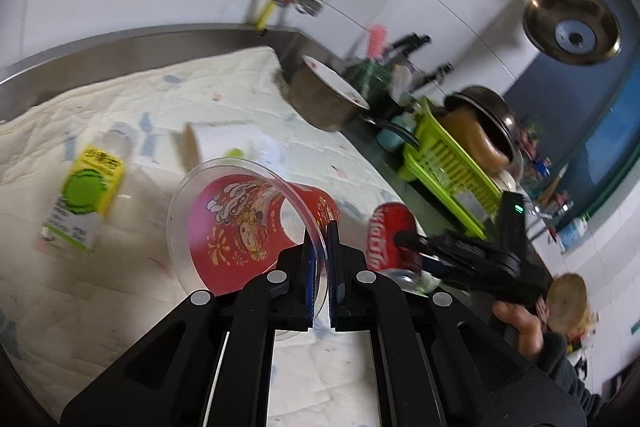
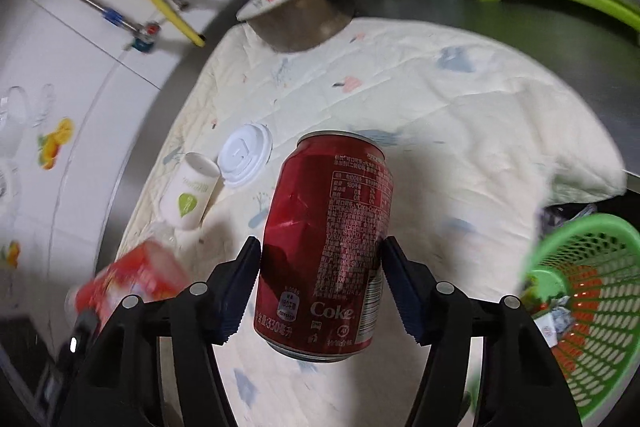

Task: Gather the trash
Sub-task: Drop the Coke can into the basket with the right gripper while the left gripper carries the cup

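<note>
From the left wrist I see my left tongs (image 1: 320, 251) pinched thin on the rim of a clear plastic cup (image 1: 244, 223) with a red printed sleeve, its round mouth tilted toward the lens. Left of the tongs, a yellow-green carton (image 1: 82, 197) lies flat on the quilted cream cloth (image 1: 100, 291). From the right wrist, my right tongs (image 2: 320, 267) clamp a dented red aluminium can (image 2: 326, 247) at its sides, lifted off the cloth. A green lattice basket (image 2: 592, 295) sits to their right, a white lid (image 2: 246, 157) ahead-left.
</note>
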Motion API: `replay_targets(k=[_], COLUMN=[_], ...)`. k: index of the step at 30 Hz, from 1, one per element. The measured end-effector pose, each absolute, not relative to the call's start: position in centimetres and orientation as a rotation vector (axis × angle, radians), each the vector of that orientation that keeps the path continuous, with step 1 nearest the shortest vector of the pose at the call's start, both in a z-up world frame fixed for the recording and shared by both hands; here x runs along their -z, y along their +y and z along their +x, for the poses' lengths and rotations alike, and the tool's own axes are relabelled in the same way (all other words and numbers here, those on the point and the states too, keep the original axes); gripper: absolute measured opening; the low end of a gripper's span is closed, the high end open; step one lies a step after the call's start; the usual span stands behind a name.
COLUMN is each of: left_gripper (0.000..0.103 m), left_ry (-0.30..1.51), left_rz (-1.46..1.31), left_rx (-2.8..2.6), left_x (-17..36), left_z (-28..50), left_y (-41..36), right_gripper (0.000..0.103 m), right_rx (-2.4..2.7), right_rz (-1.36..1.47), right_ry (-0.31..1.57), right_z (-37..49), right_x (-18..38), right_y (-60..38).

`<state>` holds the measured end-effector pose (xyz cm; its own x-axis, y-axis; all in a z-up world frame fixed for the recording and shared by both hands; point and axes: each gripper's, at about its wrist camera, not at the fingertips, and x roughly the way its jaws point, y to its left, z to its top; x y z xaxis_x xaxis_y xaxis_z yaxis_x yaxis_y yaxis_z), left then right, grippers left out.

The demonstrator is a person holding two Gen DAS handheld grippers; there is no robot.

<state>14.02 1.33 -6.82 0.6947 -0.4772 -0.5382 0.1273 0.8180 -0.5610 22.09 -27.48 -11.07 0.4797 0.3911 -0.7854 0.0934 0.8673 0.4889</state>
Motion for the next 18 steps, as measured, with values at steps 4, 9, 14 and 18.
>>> replay_targets(k=[4,9,14,18], left_gripper=[0.004,0.004,0.004,0.004], left_ry=[0.742,0.773,0.801,0.820], left_rz=[-0.496,-0.470,-0.427,-0.386], left_rx=[0.423,0.496,0.564,0.603], left_x=[6.4,6.1,5.7,5.5], left_z=[13.7,13.6,13.3,12.9], left_y=[-1.6,-5.3,-8.8,-11.2], right_gripper=[0.060,0.060,0.060,0.060], right_rx=[-0.150,-0.059,0.063,0.131], right_rz=[0.490,0.479,0.412,0.359], right_ry=[1.046,1.079,1.147,1.214], right_z=[16.9,12.1,9.2,8.3], right_x=[10.6,12.8,17.1,20.8], right_y=[-32.3,-37.7,-41.7,-42.8])
